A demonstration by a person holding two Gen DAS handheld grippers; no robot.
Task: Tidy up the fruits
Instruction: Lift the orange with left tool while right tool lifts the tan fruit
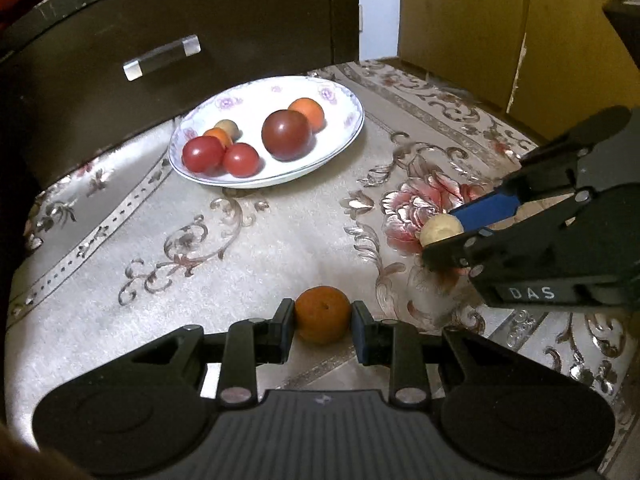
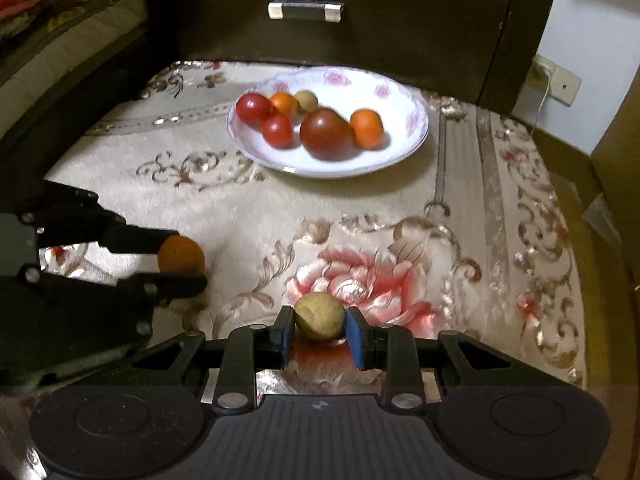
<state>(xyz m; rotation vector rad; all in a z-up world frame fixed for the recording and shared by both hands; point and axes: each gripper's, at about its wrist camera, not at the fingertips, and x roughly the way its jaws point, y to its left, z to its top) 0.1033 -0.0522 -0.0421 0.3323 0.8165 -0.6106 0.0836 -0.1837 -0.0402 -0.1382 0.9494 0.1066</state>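
An orange [image 1: 322,314] is sitting between the pads of the left tongs [image 1: 322,322], gripped. A pale fruit [image 2: 319,315] is sitting clamped in the right tongs [image 2: 319,326], whose body is showing "DAS". Both are hanging over the floral cloth [image 1: 248,248], well short of the plate [image 1: 344,98] of fruit.

One plate [image 1: 352,128] holding six fruits: two red tomatoes [image 1: 203,153], one dark tomato [image 1: 286,134], two oranges [image 1: 307,112], one tan fruit [image 1: 226,125]; outside it, one orange [image 1: 322,314], one tan fruit [image 2: 319,315]; two claws [image 1: 322,320].
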